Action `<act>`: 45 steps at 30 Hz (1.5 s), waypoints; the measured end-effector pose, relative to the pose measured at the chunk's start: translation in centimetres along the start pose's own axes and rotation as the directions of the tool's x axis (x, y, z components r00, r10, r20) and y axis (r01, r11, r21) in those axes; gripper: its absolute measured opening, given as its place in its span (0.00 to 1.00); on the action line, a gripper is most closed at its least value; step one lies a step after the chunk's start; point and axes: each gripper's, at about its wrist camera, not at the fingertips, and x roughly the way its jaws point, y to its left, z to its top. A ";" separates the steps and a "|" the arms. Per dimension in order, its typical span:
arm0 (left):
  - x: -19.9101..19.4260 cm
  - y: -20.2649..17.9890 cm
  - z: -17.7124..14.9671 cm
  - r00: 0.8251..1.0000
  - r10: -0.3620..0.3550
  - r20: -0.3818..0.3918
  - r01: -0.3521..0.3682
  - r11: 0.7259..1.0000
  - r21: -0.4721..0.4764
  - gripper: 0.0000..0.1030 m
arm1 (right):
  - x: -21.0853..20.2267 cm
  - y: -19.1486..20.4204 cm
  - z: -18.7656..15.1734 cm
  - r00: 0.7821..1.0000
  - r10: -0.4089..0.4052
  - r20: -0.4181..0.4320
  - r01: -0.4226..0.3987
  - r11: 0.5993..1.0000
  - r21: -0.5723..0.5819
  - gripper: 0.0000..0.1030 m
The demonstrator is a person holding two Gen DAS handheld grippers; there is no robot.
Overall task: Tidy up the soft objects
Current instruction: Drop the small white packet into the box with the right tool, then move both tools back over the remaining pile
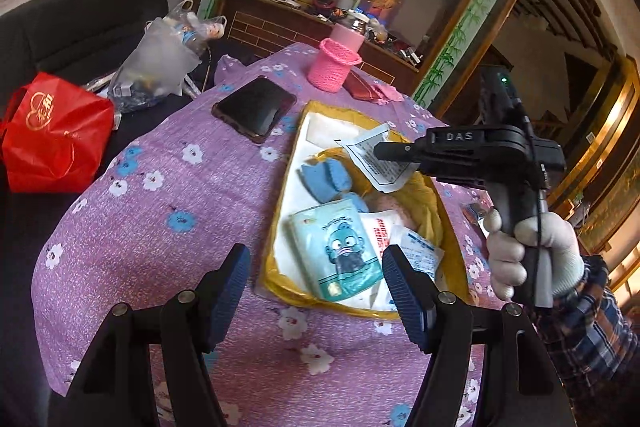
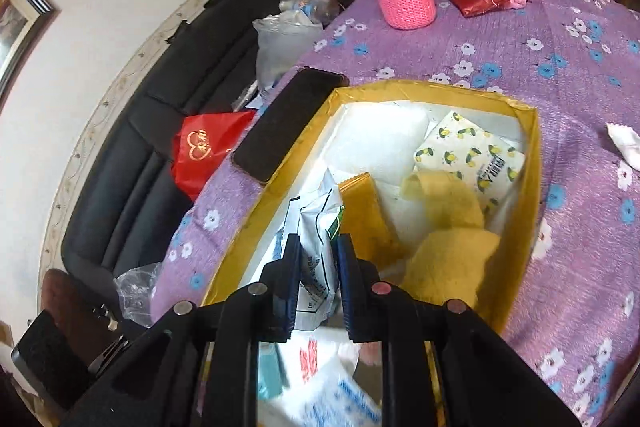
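Left wrist view. The left gripper (image 1: 316, 291) hovers above the near end of the yellow box (image 1: 280, 227), jaws spread wide, nothing between them. The box rests on the purple floral tablecloth (image 1: 168, 227), long axis running from near to far. Contents: a light-blue cartoon tissue pack (image 1: 336, 251) at the near end, lying flat, long axis along the box; blue soft pieces (image 1: 324, 181) at mid-box; a yellow cloth (image 1: 424, 199) along the right wall; further white packets beside the tissue pack. The right gripper (image 1: 380, 151), held by a white-gloved hand (image 1: 532, 255), is above the box and grips a white printed packet (image 1: 376, 155). The packet is flat and crinkled, covered in small print, raised clear of the contents. A black phone (image 1: 254, 109) lies just left of the box. A pink knitted holder (image 1: 334, 69) stands beyond.

Right wrist view. The right gripper (image 2: 318, 267) is closed narrow on the white printed packet (image 2: 316, 227). The packet stands roughly upright between the fingers, long axis pointing away from the camera, over the yellow box (image 2: 532, 187). Box contents here: a lemon-print tissue pack (image 2: 472, 155) at the far right corner, the yellow cloth (image 2: 448, 251), a gold packet (image 2: 360, 203), white packets below the gripper. A red bag (image 2: 200, 151) sits on the dark sofa (image 2: 132, 155).
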 end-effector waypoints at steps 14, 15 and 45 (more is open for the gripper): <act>0.1 -0.6 -0.1 0.999 0.043 -0.001 -0.043 0.999 0.021 0.74 | 0.8 -0.1 0.9 0.983 -0.169 0.076 0.173 0.984 -0.049 0.46; 0.1 -1.0 -0.1 0.999 0.044 -0.002 -0.044 0.999 0.031 0.74 | 0.1 0.1 0.8 0.982 -0.163 0.094 0.169 0.984 -0.057 0.46; 3.2 -20.8 -3.2 0.953 0.298 0.051 -0.284 0.829 0.482 0.74 | -19.3 -7.0 -13.9 0.871 -0.321 0.372 0.394 0.909 -0.137 0.71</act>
